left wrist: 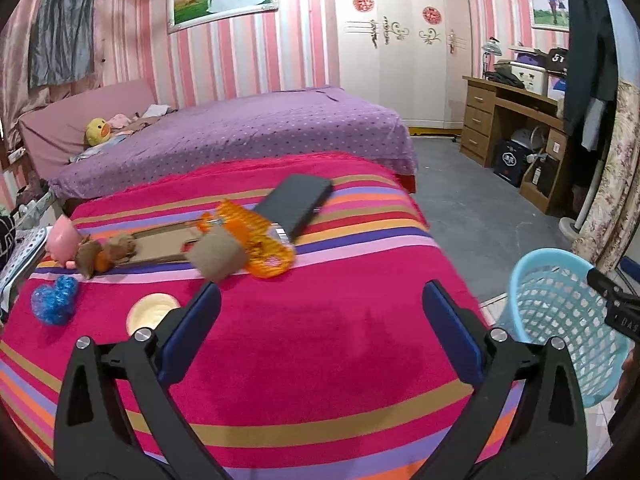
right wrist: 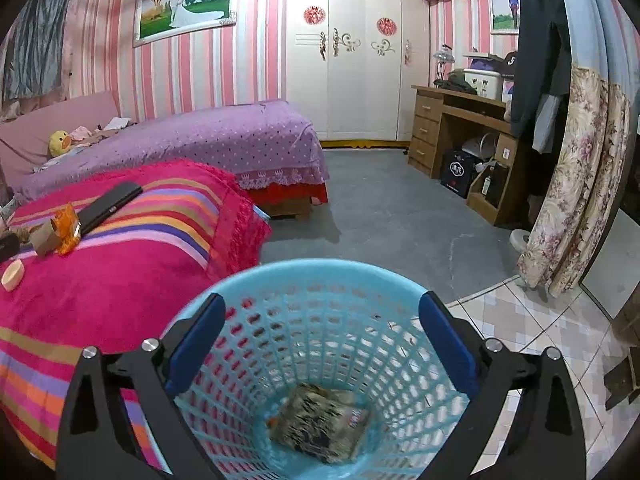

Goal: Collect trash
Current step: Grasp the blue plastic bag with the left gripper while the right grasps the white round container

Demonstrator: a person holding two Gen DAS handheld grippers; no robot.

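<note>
On the striped pink blanket (left wrist: 320, 340), going left to right, lie a blue crinkled heart (left wrist: 54, 300), brown crumpled scraps (left wrist: 108, 252), a brown paper wad (left wrist: 216, 256) and an orange wrapper (left wrist: 256, 240). The left gripper (left wrist: 320, 300) hangs over the near blanket, jaws spread and empty. To the right, the right gripper (right wrist: 322, 312) hovers spread wide above the blue basket (right wrist: 320, 272), where a crumpled wrapper (right wrist: 320, 424) lies at the bottom.

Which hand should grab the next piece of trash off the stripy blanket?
Probably the left. The left gripper is open over the striped pink blanket, facing the crumpled orange plastic wrapper. The right gripper hangs open above the light blue plastic mesh basket.
</note>
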